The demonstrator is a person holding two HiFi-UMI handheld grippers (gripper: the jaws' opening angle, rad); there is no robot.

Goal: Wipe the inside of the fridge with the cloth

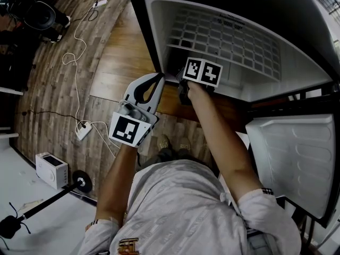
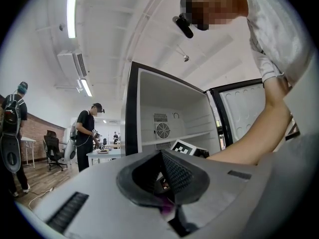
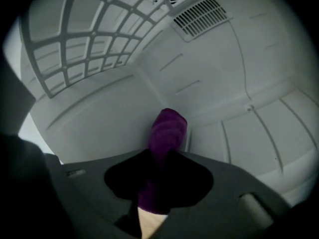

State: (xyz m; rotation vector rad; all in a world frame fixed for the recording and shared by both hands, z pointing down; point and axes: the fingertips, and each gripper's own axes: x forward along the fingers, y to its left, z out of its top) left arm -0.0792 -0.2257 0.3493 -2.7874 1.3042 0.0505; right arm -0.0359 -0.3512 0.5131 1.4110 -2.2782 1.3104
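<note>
My head view looks steeply down into the fridge (image 1: 297,68). My left gripper view faces it from outside, and my right gripper view sits close inside. All three share its interior.

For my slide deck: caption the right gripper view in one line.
Right gripper, jaws shut on a purple cloth, inside the white fridge beneath its grid shelf.

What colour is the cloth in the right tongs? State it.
Purple; the cloth shows best in the right gripper view.

We note wood-plank floor (image 1: 53,94), white cable (image 1: 74,62) looping across it. White ceiling (image 2: 124,29), strip light (image 2: 73,9) lit. Brick wall (image 2: 44,127) far left, office chair (image 2: 52,151) before it.
</note>
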